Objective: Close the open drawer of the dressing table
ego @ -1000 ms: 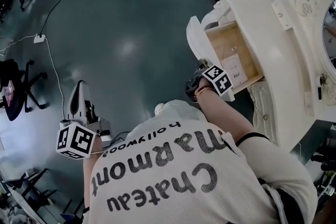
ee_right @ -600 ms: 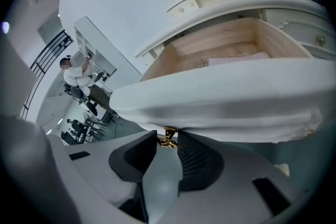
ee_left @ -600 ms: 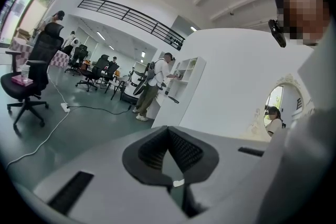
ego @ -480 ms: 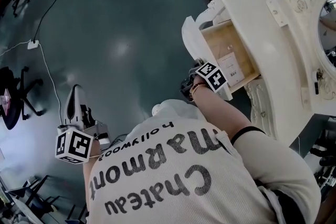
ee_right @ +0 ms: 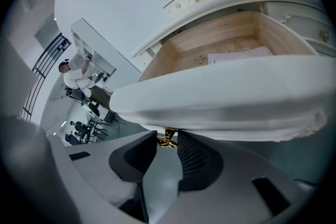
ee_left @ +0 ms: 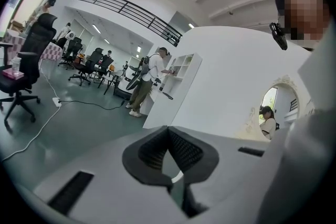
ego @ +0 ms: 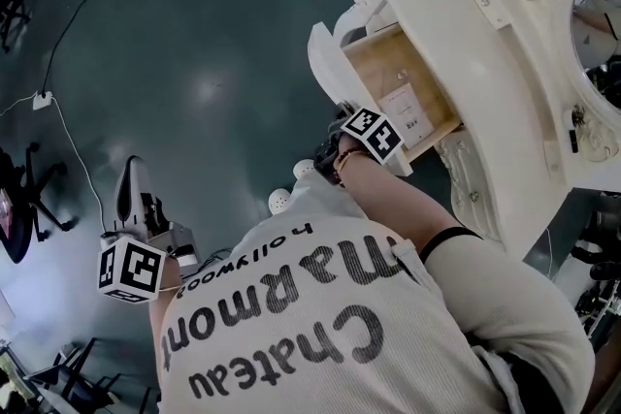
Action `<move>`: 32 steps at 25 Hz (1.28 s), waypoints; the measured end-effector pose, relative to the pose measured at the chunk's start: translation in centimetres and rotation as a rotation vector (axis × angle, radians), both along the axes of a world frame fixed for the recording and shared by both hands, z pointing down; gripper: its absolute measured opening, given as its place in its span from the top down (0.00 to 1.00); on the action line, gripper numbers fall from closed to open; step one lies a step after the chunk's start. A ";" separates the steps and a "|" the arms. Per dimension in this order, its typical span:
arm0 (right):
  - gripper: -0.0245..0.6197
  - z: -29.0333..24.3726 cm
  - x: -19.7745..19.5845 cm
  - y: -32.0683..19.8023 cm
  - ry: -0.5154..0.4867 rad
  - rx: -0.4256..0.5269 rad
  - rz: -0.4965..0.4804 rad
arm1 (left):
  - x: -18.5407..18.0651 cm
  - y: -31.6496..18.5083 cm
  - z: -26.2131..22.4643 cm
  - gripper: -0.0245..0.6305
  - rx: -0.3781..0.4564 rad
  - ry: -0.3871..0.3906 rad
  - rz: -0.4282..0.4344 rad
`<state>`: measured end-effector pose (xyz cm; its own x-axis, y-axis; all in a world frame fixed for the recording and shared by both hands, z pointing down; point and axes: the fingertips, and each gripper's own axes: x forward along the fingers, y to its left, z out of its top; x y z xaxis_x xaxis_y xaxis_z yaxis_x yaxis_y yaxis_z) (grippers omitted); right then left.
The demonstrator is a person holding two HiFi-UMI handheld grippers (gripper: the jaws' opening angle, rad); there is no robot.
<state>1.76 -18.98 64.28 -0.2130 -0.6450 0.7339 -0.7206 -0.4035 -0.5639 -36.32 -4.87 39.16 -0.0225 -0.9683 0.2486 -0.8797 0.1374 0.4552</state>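
The cream dressing table [ego: 505, 44] has its drawer [ego: 388, 63] pulled out, wooden inside showing, a paper sheet [ego: 403, 104] on its bottom. My right gripper [ego: 330, 143] reaches under the curved white drawer front [ee_right: 220, 97]. Its jaws have just been closing, and the small gold handle [ee_right: 168, 138] sits pinched between the pads of the right gripper [ee_right: 168, 142]. My left gripper [ego: 128, 194] hangs low at the person's side, far from the table. In the left gripper view the left gripper [ee_left: 168, 131] is shut with its pad tips meeting and nothing between them.
A white cable with a power strip [ego: 41, 100] runs over the dark floor at left, beside an office chair [ego: 19, 208]. The left gripper view shows a standing person [ee_left: 147, 81] at a white shelf [ee_left: 181, 73] and more chairs [ee_left: 26, 60].
The head view has swung, so the table and drawer sit further left and up in it. The right gripper stays at the drawer front. The left gripper has shifted slightly.
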 end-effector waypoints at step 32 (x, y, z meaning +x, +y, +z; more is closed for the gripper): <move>0.75 0.2 2.3 -1.7 -0.066 -0.055 -0.131 | 5.8 -5.2 -1.6 0.95 -0.003 -0.013 0.022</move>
